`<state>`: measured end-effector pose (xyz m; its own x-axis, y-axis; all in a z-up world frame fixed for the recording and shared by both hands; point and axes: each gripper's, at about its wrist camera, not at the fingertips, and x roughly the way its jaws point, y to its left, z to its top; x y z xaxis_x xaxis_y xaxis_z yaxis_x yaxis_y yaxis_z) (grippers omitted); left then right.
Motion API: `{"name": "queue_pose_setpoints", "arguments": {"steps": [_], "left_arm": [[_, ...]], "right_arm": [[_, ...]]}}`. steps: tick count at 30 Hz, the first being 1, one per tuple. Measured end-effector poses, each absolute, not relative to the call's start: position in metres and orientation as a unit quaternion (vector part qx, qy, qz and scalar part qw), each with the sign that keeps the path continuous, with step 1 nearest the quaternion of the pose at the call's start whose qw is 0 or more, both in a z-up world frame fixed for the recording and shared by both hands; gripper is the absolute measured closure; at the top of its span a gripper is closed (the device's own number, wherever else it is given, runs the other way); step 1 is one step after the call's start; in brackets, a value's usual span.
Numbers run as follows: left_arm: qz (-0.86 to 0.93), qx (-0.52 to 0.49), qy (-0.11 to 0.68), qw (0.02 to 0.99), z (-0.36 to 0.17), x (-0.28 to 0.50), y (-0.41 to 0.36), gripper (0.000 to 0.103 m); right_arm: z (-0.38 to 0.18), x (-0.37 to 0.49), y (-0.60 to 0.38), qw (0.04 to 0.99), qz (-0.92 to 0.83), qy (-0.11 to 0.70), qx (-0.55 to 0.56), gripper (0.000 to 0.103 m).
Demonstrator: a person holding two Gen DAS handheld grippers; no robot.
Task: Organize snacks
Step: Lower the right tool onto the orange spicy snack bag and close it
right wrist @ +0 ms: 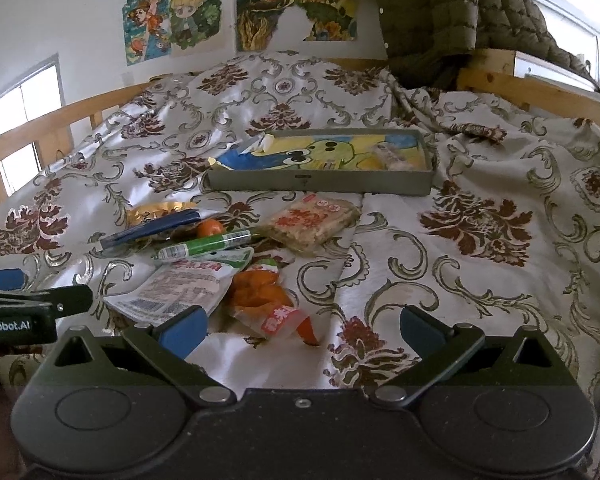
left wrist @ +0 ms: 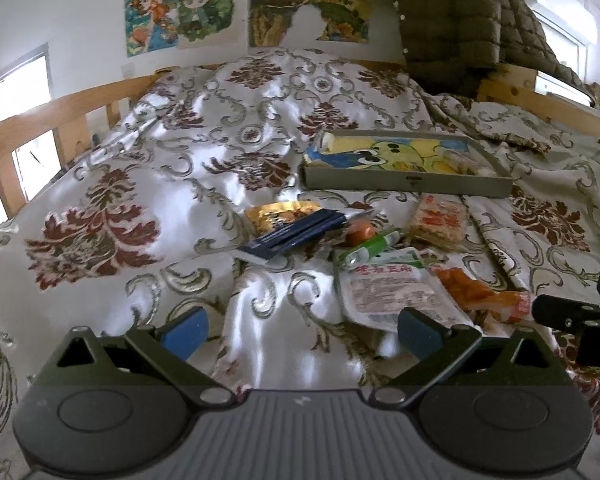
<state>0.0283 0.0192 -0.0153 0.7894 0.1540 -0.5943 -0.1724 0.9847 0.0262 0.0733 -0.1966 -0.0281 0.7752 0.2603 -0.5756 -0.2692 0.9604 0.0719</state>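
Honestly, both grippers, left gripper (left wrist: 300, 332) and right gripper (right wrist: 300, 332), gape wide, holding nothing; I'd pinch the orange snack packet (right wrist: 260, 300) by its edge. Then lift it clear into the tray (right wrist: 320, 184).

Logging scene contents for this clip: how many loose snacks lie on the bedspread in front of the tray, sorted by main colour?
Orange: 3 – orange packet, small round orange snack, rice-cake pack with orange print
Green: 1 – green tube
White: 1 – white pouch
Dark blue: 1 – blue packet
Gold: 1 – gold packet
Total: 7

L gripper (left wrist: 302, 332) jaws wide apart, empty, near snack pile (left wrist: 380, 256).
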Motion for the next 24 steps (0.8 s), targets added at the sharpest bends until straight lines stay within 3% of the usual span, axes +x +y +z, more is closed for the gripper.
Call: {"name": "queue_pose_setpoints", "arguments": {"steps": [11, 19, 24], "left_arm": [[-0.005, 0.005, 0.356, 0.935, -0.013, 0.084, 0.020, 0.000], [-0.036, -0.033, 0.413, 0.910, -0.031, 0.123, 0.020, 0.000], [-0.041, -0.054, 0.440, 0.895, -0.043, 0.147, 0.021, 0.001]], "right_arm": [[-0.026, 0.113, -0.200, 0.916, 0.257, 0.288, -0.109, 0.001], [-0.046, 0.124, -0.188, 0.898, 0.294, 0.295, -0.141, 0.002], [-0.061, 0.135, -0.168, 0.886, 0.312, 0.294, -0.175, 0.016]]}}
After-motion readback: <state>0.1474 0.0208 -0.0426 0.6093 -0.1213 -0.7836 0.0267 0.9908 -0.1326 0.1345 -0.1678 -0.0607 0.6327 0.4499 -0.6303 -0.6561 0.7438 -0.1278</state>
